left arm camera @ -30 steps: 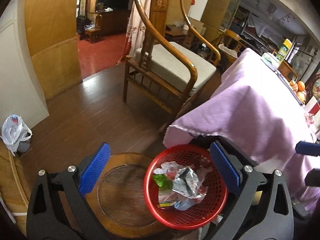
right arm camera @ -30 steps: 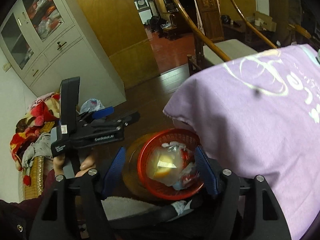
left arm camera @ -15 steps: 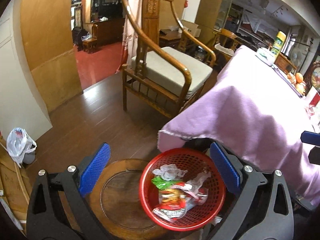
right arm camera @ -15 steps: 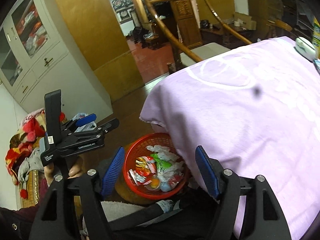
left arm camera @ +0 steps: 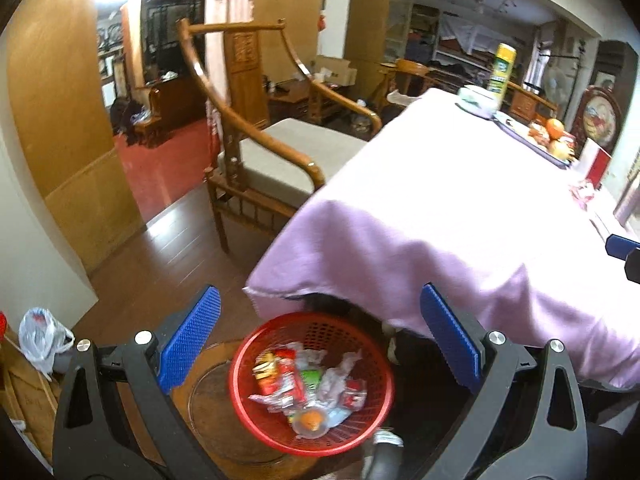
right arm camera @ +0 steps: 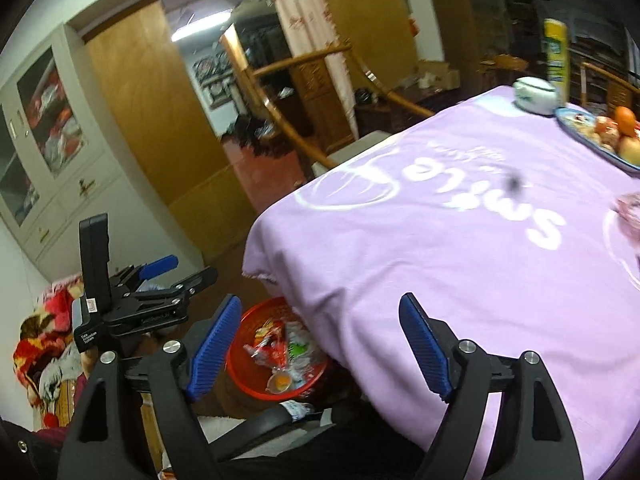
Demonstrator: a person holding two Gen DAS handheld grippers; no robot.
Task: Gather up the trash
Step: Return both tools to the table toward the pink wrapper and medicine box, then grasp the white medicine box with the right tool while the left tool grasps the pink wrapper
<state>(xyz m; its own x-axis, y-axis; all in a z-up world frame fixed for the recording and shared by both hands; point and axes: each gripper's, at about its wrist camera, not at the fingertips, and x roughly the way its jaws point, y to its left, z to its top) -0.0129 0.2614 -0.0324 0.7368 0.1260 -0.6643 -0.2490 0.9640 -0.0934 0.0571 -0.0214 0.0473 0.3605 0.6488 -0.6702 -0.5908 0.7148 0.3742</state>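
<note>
one word, "smile", on tablecloth [right arm camera: 460, 264]

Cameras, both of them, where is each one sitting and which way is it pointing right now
Left wrist: on the left gripper, above the floor, looking down at the red basket of trash; its open blue-padded fingers frame the view.
Right wrist: on the right gripper, higher, facing the purple tablecloth; its open fingers show, plus the left gripper held at left.
Shared: basket, tablecloth, wooden chair, fruit tray.
</note>
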